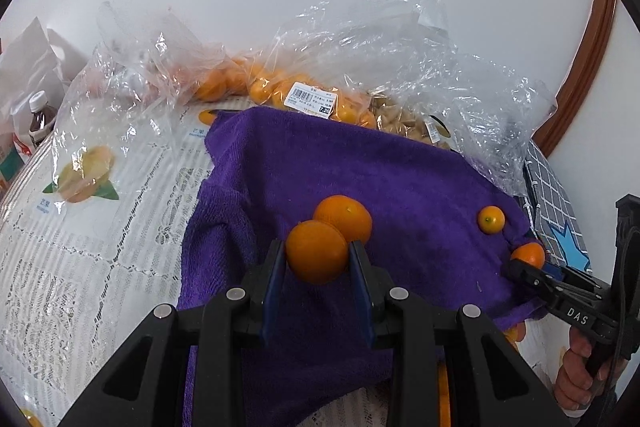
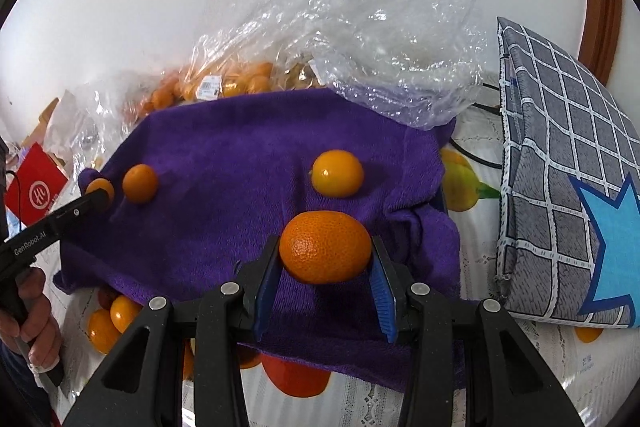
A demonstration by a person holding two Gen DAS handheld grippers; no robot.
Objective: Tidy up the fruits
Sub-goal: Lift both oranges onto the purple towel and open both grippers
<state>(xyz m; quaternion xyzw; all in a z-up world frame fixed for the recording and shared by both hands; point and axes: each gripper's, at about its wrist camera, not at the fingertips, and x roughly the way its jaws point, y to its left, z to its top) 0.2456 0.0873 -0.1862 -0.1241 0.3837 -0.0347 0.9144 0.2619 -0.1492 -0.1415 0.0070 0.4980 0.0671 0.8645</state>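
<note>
Gripping an orange (image 1: 317, 251), left gripper (image 1: 318, 259), right gripper (image 2: 325, 253) clamping another.

Readable stuff is pretty thin here. The right gripper (image 1: 520, 267) has "DAS" in white letters on its black arm, seen from the left wrist camera. The left gripper (image 2: 98, 197) has "GenRobot.AI" printed along its arm in the right wrist view. There's a white price sticker (image 1: 312, 99) with a barcode on the bag of oranges (image 1: 256, 83) at the far edge of the purple towel (image 1: 360, 167); the only bit I can make out is "7.20" on a black patch, the rest is too small. The red card (image 2: 38, 195) at the left has a white round logo, can't read it.
</note>
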